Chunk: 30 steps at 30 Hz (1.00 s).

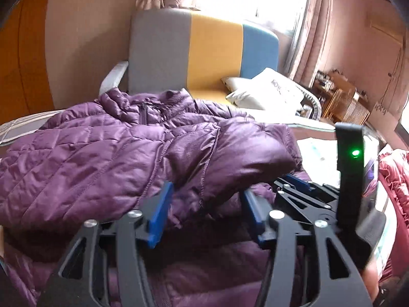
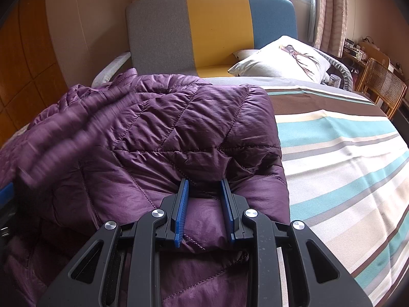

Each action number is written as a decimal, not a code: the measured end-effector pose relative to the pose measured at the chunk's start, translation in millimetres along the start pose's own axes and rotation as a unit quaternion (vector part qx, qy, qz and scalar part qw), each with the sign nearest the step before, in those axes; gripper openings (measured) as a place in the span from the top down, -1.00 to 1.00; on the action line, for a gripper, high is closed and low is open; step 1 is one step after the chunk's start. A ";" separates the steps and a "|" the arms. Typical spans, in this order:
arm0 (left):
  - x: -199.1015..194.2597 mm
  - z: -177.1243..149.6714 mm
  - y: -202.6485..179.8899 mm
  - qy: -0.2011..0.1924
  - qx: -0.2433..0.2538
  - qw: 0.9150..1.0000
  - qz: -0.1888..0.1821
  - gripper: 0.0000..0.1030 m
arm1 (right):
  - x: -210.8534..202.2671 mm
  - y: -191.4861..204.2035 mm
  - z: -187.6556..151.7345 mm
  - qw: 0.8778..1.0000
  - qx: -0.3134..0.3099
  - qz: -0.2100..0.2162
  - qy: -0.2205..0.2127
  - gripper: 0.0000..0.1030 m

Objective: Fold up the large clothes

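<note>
Right wrist view gives you the clearest read: the purple quilted jacket [image 2: 158, 133] lies on the bed [image 2: 345, 168], spread ahead of and to the left of your right gripper [image 2: 204, 209], with its collar and zipper at the far end toward the headboard [image 2: 212, 25] and its long axis running away from the fingers [image 2: 182, 212]. A fold of its near right part bulges up between those blue fingers, which stand at a middling gap with fabric touching both inner faces; whether they truly pinch it you cannot tell. To the right of the fingers is only striped bedding, so any fold has to travel leftward or away. In the left wrist view the left gripper [image 1: 204, 204] has its fingers set wide, a puffed sleeve or side panel resting between them without being clamped, and the jacket's body stretching ahead and to the left. The right gripper sits just beside it, to its right. Judging from this, the right side is nearer the free edge and better placed to carry it across. A pillow [image 2: 281, 58] lies well beyond, clear of the jacket.
</note>
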<state>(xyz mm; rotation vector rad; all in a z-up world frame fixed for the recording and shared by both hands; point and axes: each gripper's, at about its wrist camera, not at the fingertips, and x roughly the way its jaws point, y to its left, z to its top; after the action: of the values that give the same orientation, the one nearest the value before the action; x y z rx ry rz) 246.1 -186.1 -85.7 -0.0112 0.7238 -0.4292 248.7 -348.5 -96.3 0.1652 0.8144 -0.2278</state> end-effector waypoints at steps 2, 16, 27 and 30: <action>-15.9 -4.8 5.6 -0.011 -0.008 1.000 -0.007 -0.41 | -0.3 -0.6 0.2 1.000 0.001 0.002 0.001 0.51; -60.1 3.2 144.3 -0.014 -0.073 0.991 0.109 -0.39 | -62.8 41.4 31.2 0.994 -0.020 0.088 -0.055 0.51; -10.8 5.4 217.7 0.064 -0.113 0.973 0.193 -0.33 | -7.8 93.9 29.0 0.993 -0.027 0.111 0.020 0.51; 3.0 3.6 230.5 0.072 -0.111 0.971 0.198 -0.39 | 4.6 98.9 17.7 0.994 -0.037 0.106 0.015 0.51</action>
<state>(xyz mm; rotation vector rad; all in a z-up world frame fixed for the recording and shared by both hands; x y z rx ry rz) 337.2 22.7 -120.9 -0.0461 0.8921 0.0360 290.2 -258.0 -82.0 0.1836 0.8268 0.0059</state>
